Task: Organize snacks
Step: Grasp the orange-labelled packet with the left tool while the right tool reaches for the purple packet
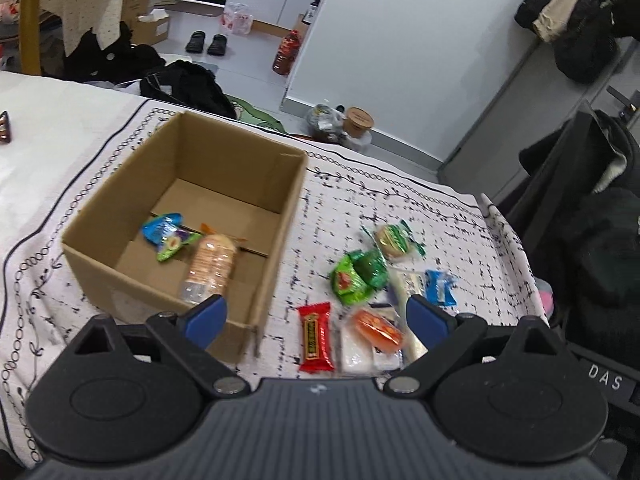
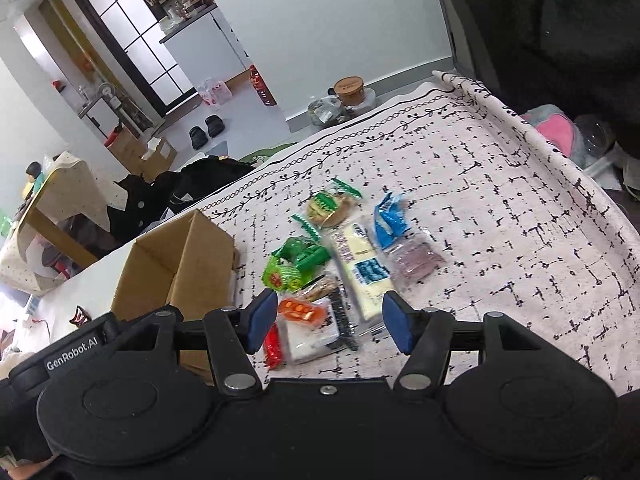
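An open cardboard box (image 1: 100,236) (image 2: 176,264) stands on the patterned tablecloth. It holds a blue-green packet (image 1: 166,236) and a clear cracker pack (image 1: 210,264). To its right lies a pile of loose snacks: a red bar (image 1: 316,338) (image 2: 273,346), an orange packet (image 1: 378,330) (image 2: 300,310), green packets (image 1: 358,276) (image 2: 298,264), a cookie pack (image 1: 394,238) (image 2: 330,206), a pale long packet (image 2: 362,268), a blue packet (image 1: 440,286) (image 2: 390,218) and a purple one (image 2: 414,262). My left gripper (image 1: 318,320) hovers open between box and pile. Over the pile's near end my right gripper (image 2: 329,320) is open too, holding nothing.
The tablecloth (image 2: 500,208) ends at a rolled edge on the right, with dark clothing and a pink item (image 2: 556,128) beyond it. A small brown object (image 1: 5,128) lies at the table's far left. Behind the table are black clothes, shoes (image 1: 208,43) and a red bottle (image 1: 286,52).
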Demonstrator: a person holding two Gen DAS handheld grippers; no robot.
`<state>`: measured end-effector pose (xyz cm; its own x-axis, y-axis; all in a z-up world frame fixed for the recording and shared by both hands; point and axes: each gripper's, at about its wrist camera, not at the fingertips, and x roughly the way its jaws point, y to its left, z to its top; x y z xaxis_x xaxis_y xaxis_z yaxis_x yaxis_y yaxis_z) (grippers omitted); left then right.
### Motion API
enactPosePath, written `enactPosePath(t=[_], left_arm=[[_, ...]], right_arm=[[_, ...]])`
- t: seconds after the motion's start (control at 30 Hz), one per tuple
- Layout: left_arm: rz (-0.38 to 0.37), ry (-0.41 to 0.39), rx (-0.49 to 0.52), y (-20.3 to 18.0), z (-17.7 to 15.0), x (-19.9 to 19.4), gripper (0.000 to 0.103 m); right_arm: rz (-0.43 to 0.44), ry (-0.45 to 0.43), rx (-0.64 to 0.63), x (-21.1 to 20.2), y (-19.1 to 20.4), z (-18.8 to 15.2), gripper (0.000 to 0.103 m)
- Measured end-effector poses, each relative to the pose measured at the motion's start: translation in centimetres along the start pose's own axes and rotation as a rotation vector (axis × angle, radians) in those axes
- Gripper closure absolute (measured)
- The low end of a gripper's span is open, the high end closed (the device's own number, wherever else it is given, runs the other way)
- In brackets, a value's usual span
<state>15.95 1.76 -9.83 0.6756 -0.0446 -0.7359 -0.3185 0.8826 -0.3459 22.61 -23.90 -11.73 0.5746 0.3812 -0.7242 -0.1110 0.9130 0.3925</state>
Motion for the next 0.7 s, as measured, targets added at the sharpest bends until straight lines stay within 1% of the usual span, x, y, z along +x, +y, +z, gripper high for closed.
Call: enactPosePath(t=[0.23,0.4,0.6,0.7], left_arm=[[-0.024,0.008,0.006,-1.4,-0.7,1.0,0.010],[-0.029,0.021,-0.002,-2.7,-1.2,2.4,0.011],[-0.021,0.032,0.002,-4.2,-1.8,4.6,0.016],[-0.001,0.047,0.007,-4.6,-2.1,5.9,0.018]], right_arm=[[0.003,0.004,0.011,0.8,-2.3,0.8,0.046],[0.009,0.008,0.021,2.0,-3.8,1.4,0.046],[0.020,0.019,0.061,4.1,-5.5,1.6,0.046],[0.018,0.025,0.056,5.3,-5.9,1.7,0.046]])
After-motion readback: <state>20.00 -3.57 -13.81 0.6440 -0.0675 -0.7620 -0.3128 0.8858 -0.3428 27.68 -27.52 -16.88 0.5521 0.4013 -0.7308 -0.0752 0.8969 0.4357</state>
